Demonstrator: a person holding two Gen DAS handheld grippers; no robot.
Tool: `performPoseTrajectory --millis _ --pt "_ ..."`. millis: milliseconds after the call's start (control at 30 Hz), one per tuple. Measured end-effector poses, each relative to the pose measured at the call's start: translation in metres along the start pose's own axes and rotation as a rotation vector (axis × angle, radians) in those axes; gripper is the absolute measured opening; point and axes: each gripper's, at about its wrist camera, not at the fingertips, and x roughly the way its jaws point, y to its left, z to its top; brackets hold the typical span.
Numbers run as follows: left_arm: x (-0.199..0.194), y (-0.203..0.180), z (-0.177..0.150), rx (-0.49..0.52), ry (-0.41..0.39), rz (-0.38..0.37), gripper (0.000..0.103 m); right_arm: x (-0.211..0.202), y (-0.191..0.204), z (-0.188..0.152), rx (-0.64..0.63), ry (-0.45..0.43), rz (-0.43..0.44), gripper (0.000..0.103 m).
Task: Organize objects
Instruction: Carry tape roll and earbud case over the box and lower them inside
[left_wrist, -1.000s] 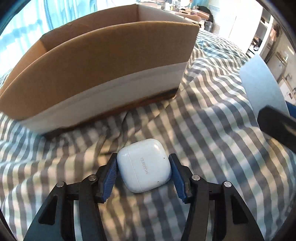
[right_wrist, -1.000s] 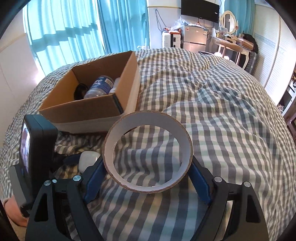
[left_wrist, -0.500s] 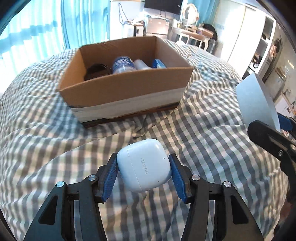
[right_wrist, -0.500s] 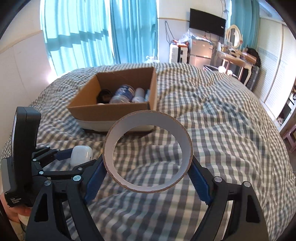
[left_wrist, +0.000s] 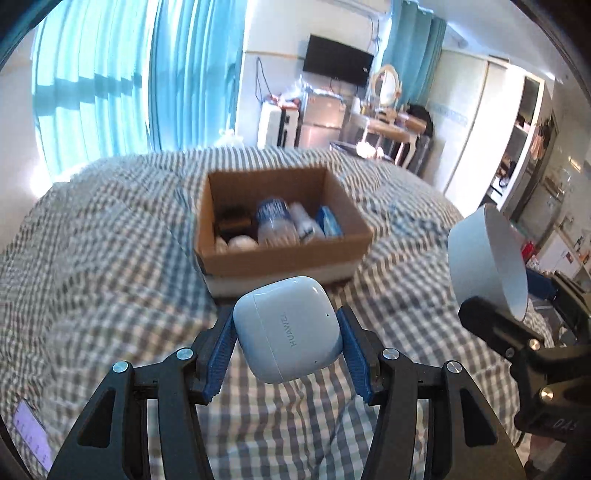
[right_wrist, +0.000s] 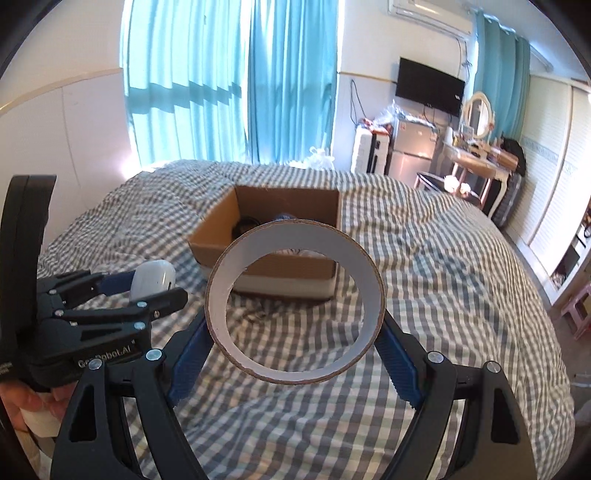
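My left gripper (left_wrist: 286, 352) is shut on a white earbud case (left_wrist: 288, 328) and holds it in the air above the checked bed cover, short of the open cardboard box (left_wrist: 280, 254). My right gripper (right_wrist: 293, 345) is shut on a white tape roll (right_wrist: 295, 299), also held above the bed. The tape roll shows at the right of the left wrist view (left_wrist: 484, 254). The left gripper with the case shows at the left of the right wrist view (right_wrist: 147, 286). The box (right_wrist: 284, 264) holds a bottle (left_wrist: 275, 221) and several small items.
The checked bed cover (right_wrist: 443, 295) spreads around the box. Blue curtains (right_wrist: 221, 81), a fridge (right_wrist: 410, 151), a dressing table (right_wrist: 476, 158) and wardrobes stand beyond the bed. A pink stool (right_wrist: 578, 308) stands on the floor at the right.
Both grippers have risen high above the bed and drawn back from the box, each keeping its object. The inside of the box has come into the left wrist view.
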Motion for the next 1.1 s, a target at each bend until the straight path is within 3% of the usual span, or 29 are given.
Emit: performPoseTrajectory --millis 233,433,733,933,1100 --pt "-0.006 0.015 0.054 0.008 -0.096 0.050 0.056 0.013 0.003 0.048 -0.019 -0.037 0.040 0.084" --pt "0.022 0.027 0.099 0.027 -0.130 0.114 0.056 0.050 -0.002 0.096 -0.008 -0.052 0.057 0.084" --pt "0.129 0.048 0.132 0.043 -0.040 0.135 0.056 0.163 -0.031 0.149 0.049 0.035 0.034 0.084" --pt "0.185 0.044 0.127 0.084 0.027 0.102 0.056 0.244 -0.042 0.148 0.088 0.141 0.046 0.084" --pt "0.217 0.045 0.119 0.095 0.095 0.062 0.056 0.279 -0.042 0.141 0.074 0.176 0.024 0.084"
